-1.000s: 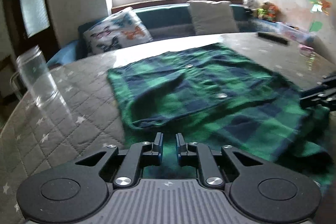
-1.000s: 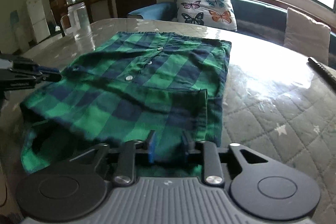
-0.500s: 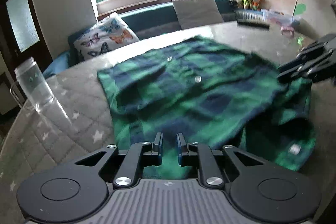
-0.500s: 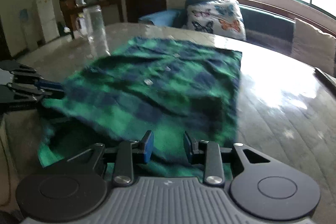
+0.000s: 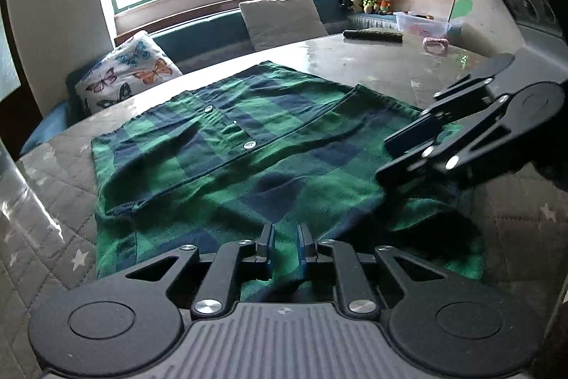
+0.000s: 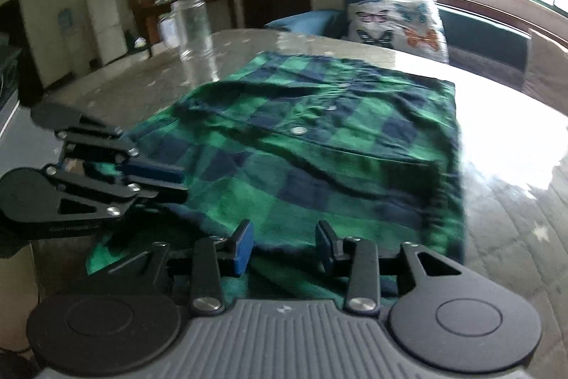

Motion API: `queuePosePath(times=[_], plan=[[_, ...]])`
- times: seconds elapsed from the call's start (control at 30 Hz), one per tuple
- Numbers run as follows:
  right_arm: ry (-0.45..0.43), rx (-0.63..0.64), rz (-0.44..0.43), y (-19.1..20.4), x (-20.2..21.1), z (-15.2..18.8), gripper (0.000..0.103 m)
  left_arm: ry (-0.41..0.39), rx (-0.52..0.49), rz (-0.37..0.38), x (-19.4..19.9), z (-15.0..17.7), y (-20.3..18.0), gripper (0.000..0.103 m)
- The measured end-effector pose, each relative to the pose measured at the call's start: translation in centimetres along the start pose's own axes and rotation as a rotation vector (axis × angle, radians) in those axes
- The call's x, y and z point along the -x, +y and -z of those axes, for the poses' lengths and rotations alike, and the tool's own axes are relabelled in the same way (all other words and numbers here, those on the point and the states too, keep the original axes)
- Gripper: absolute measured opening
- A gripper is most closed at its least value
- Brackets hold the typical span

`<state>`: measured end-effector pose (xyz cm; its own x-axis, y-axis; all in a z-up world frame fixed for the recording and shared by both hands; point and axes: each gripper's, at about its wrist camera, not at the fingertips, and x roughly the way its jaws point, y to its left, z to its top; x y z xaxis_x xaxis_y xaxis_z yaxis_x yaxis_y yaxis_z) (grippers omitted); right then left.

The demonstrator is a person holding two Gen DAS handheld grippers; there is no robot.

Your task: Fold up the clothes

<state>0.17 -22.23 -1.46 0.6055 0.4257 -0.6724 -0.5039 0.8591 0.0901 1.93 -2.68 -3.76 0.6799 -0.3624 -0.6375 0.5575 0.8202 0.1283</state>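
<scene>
A green and navy plaid shirt [image 5: 248, 158] lies on the quilted table, sleeves folded in, button placket up; it also shows in the right wrist view [image 6: 319, 144]. My left gripper [image 5: 284, 245] is at the shirt's near hem, its jaws close together with shirt cloth between them. My right gripper [image 6: 284, 245] is open over the near hem with cloth lying between its fingers, not pinched. Each gripper shows in the other's view: the right gripper [image 5: 397, 158] at the shirt's right edge, the left gripper [image 6: 177, 180] at its left edge.
The grey quilted table [image 5: 53, 187] carries a clear jar [image 6: 195, 23], a dark remote [image 5: 372, 35] and a pink item [image 5: 435, 43]. A bench with a butterfly cushion [image 5: 124, 73] and a plain cushion [image 5: 284, 20] runs behind. A plastic box [image 5: 422, 22] and toys sit at the far right.
Both grippers have lifted and carried the shirt's near hem, the views swinging. My right gripper's fingers have spread apart and let go of the cloth. The left stays closed on it.
</scene>
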Motion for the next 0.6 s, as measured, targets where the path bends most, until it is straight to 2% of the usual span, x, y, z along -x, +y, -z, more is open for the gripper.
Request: queuePosePath(times=[0.2, 0.3, 0.43, 0.5, 0.53, 0.6], plan=[[-0.011, -0.107, 0.028, -2.7, 1.9, 1.9, 0.04, -0.003, 0.022, -0.005, 1.1, 0.5, 0.5, 0.016], [-0.029, -0.155, 0.053, -3.8, 3.1, 2.2, 0.041, -0.01, 0.024, -0.024, 2.4, 0.7, 1.1, 0.02], [-0.018, -0.191, 0.043, -5.1, 3.1, 2.8, 0.041, -0.015, -0.01, -0.064, 4.7, 1.4, 1.9, 0.032], [-0.009, -0.176, 0.04, -5.0, 3.4, 2.7, 0.042, -0.01, -0.038, -0.078, 5.9, 2.1, 2.2, 0.044], [-0.003, -0.166, 0.04, -4.9, 3.5, 2.6, 0.046, -0.006, -0.054, -0.083, 6.5, 2.4, 2.3, 0.051], [0.003, -0.142, 0.035, -4.6, 3.9, 2.5, 0.051, 0.003, -0.092, -0.084, 7.4, 3.3, 2.0, 0.053]])
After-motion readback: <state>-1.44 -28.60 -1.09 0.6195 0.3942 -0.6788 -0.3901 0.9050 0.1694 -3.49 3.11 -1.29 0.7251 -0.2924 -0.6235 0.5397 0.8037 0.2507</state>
